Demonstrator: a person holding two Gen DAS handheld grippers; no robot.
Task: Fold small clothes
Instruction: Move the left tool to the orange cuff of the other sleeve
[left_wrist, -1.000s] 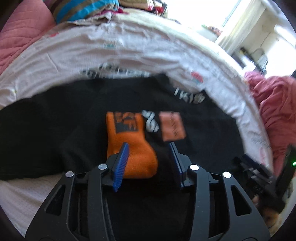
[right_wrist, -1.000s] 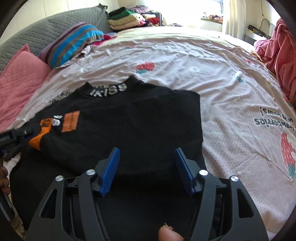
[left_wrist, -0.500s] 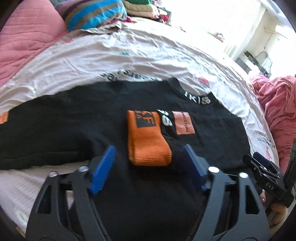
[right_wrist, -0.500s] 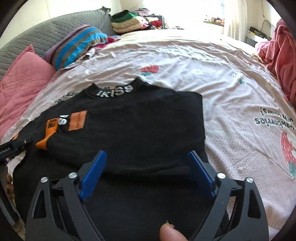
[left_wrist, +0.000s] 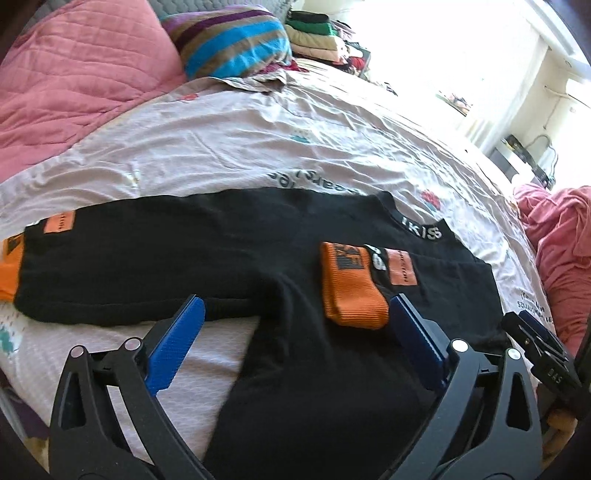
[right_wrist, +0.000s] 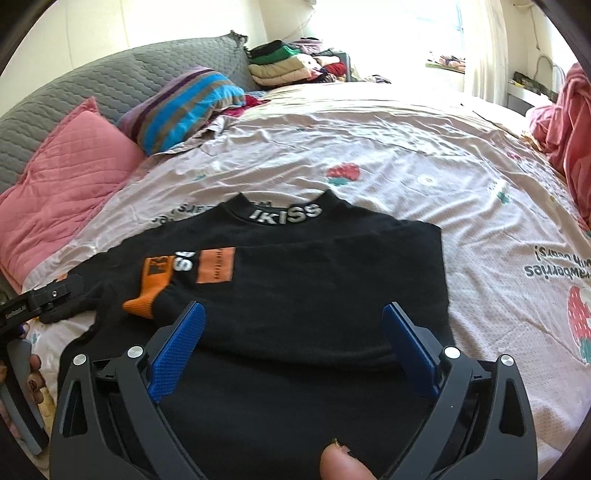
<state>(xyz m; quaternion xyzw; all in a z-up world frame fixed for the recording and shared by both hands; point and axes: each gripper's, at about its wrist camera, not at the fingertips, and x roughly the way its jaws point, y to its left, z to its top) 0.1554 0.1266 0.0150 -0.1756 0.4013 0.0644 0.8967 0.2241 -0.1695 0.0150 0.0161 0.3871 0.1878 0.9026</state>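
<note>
Left wrist view: one black sweater (left_wrist: 288, 266) lies flat on the bed (left_wrist: 229, 147), just ahead of the wide-open left hand-held gripper (left_wrist: 295, 332); right hand-held gripper (right_wrist: 293, 332) equally wide above it. Two pillows.

I'm over a bed with strawberry-print sheet (right_wrist: 424, 155), grey quilted headboard (right_wrist: 122, 85), pink pillow (right_wrist: 70, 173), striped pillow (right_wrist: 184, 105), sunlit window (right_wrist: 448, 33) behind, white wall (right_wrist: 177, 22).
</note>
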